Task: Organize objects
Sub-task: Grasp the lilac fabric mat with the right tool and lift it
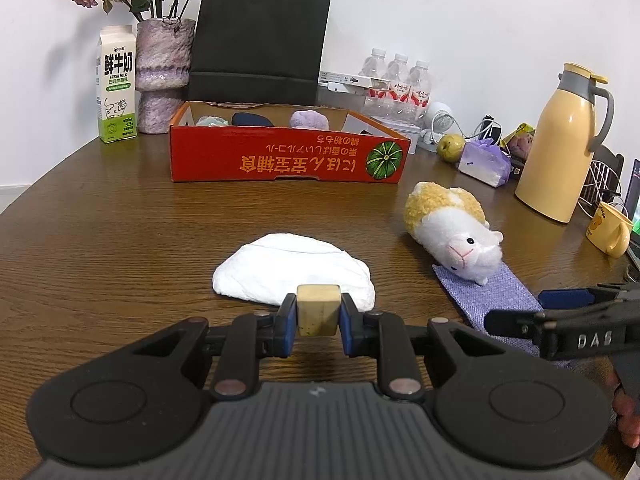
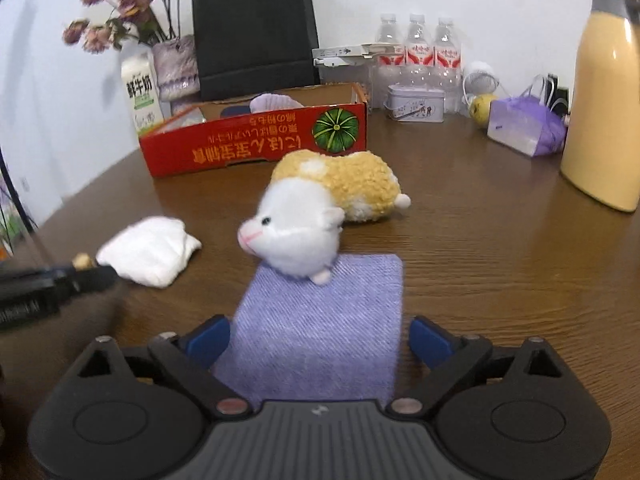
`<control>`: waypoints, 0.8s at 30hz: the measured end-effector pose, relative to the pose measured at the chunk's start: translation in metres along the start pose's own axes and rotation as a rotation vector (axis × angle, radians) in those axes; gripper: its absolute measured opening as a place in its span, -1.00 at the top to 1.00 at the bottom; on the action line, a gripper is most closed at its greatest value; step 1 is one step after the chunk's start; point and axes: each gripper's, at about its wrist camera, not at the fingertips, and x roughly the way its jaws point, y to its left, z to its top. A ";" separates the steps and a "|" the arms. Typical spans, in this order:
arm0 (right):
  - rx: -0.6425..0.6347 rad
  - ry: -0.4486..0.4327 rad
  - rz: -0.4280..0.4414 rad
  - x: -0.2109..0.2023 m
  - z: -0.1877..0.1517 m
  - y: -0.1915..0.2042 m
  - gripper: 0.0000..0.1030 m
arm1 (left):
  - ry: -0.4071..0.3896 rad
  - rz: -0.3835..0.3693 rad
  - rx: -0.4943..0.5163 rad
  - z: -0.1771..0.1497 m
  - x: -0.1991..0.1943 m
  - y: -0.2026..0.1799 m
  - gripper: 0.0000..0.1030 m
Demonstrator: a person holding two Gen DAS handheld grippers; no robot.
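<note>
My left gripper (image 1: 318, 307) is shut on a small beige block (image 1: 318, 320), held just above the brown table in front of a folded white cloth (image 1: 292, 270). From the right wrist view this gripper (image 2: 86, 266) comes in from the left edge. My right gripper (image 2: 320, 334) stands open, one finger on each side of a purple cloth strip (image 2: 328, 300) that lies flat on the table. A white-and-yellow plush hamster (image 2: 320, 208) rests its head on the strip's far end. In the left wrist view the right gripper (image 1: 514, 309) hovers over the strip (image 1: 496, 292), near the hamster (image 1: 452, 228).
A red cardboard box (image 1: 288, 156) holding soft items sits at the back centre. Behind it stand a milk carton (image 1: 116, 88), a vase (image 1: 162, 76), a black paper bag (image 1: 260, 40) and water bottles (image 1: 396, 76). A yellow thermos jug (image 1: 560, 144), a mug (image 1: 608, 232) and a tissue pack (image 1: 484, 162) crowd the right.
</note>
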 end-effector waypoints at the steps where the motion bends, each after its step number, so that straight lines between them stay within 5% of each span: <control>1: 0.010 0.010 0.008 0.003 0.001 0.001 -0.98 | 0.000 0.000 0.000 0.000 0.000 0.000 0.58; 6: -0.103 0.036 -0.041 0.013 -0.002 0.029 -1.00 | 0.002 -0.004 -0.001 0.000 0.000 0.000 0.58; 13: -0.146 0.015 -0.002 0.016 -0.004 0.041 -1.00 | 0.003 -0.012 -0.007 0.001 0.001 0.002 0.58; 15: -0.147 0.004 0.000 0.013 -0.005 0.041 -0.87 | 0.001 -0.014 -0.007 0.000 0.000 0.002 0.58; 17: -0.150 -0.016 0.001 0.010 -0.006 0.041 -0.61 | -0.001 -0.016 -0.008 0.000 0.000 0.002 0.58; 22: -0.155 -0.048 -0.009 0.001 -0.007 0.035 0.54 | -0.005 -0.021 -0.009 0.000 -0.001 0.002 0.58; 24: -0.174 -0.051 -0.013 -0.003 -0.009 0.034 0.65 | -0.007 -0.023 -0.010 0.000 -0.001 0.003 0.58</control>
